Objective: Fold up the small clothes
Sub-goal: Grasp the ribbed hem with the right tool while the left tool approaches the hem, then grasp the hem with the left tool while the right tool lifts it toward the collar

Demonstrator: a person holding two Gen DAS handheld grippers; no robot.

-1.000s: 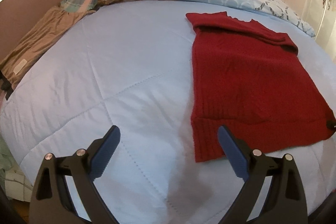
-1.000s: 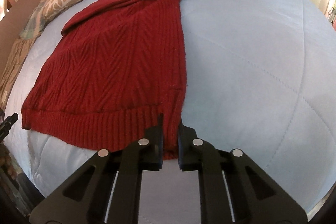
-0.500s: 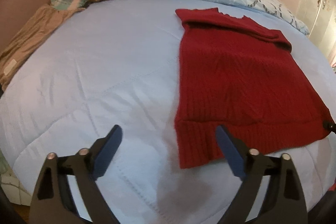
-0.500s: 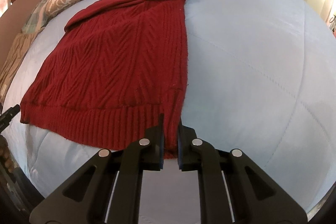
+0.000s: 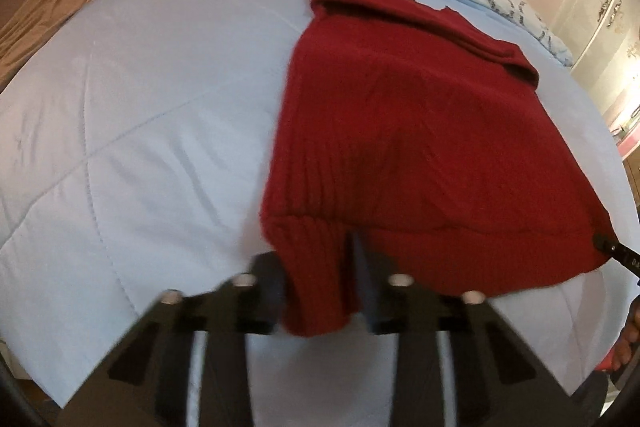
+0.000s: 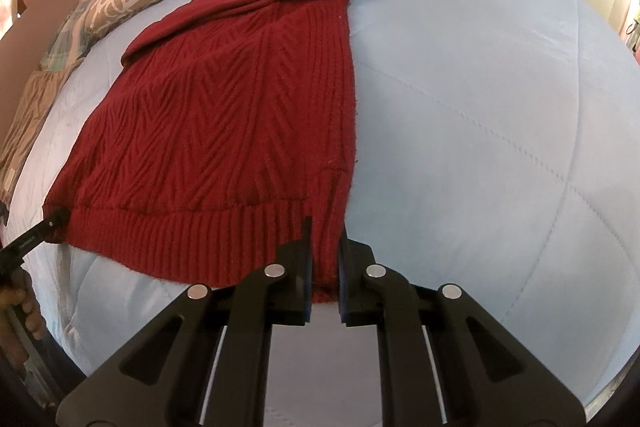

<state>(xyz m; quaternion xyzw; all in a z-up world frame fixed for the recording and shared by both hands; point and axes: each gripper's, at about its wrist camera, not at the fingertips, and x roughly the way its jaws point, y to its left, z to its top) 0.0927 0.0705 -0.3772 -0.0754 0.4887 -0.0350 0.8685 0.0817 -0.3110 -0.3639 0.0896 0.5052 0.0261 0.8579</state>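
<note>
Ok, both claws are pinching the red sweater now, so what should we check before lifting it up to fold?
1. Right gripper shut on the red sweater's hem corner: ok.
2. Left gripper shut on the other hem corner: looks ok, picture blurry.
3. Both grips on the same bottom hem: ok.
4. Sweater lying flat on the blue quilt: ok.
5. Collar end neatly arranged: cannot tell.
6. Bare quilt ahead for folding: ok.
</note>
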